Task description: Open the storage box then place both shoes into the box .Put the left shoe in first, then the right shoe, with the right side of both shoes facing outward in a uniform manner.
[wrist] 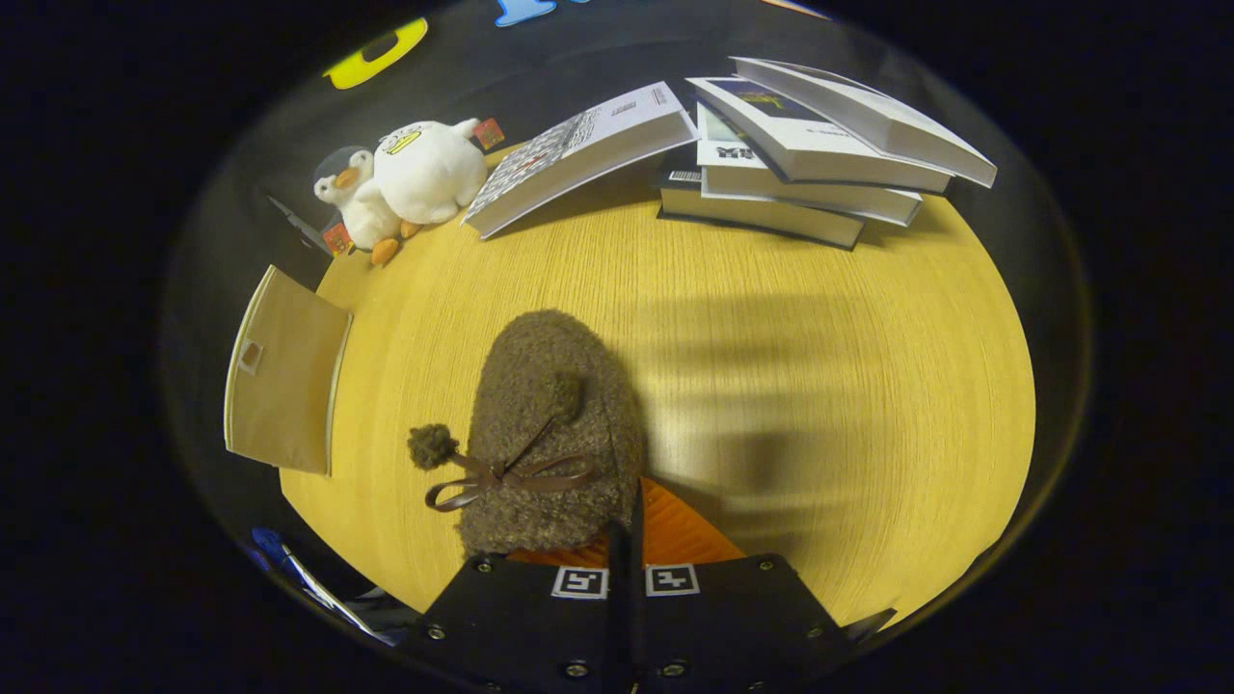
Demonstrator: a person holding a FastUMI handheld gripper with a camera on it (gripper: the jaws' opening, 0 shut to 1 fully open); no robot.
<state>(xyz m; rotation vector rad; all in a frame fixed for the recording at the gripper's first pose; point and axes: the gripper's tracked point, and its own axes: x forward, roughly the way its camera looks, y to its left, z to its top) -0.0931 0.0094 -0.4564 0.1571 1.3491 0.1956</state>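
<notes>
A fuzzy brown shoe with a brown ribbon bow and pom-poms hangs just ahead of my fingers, toe pointing away, over the wooden table. Its orange sole shows at the heel end. My gripper is shut on the shoe's heel edge, both fingers pressed close together. Left of the shoe, at the table's left edge, is a beige panel of the storage box with a small pull tab. The box's inside is hidden.
Two white plush birds sit at the far left corner. A tilted book leans against a stack of books along the far edge. Bare table lies to the right of the shoe.
</notes>
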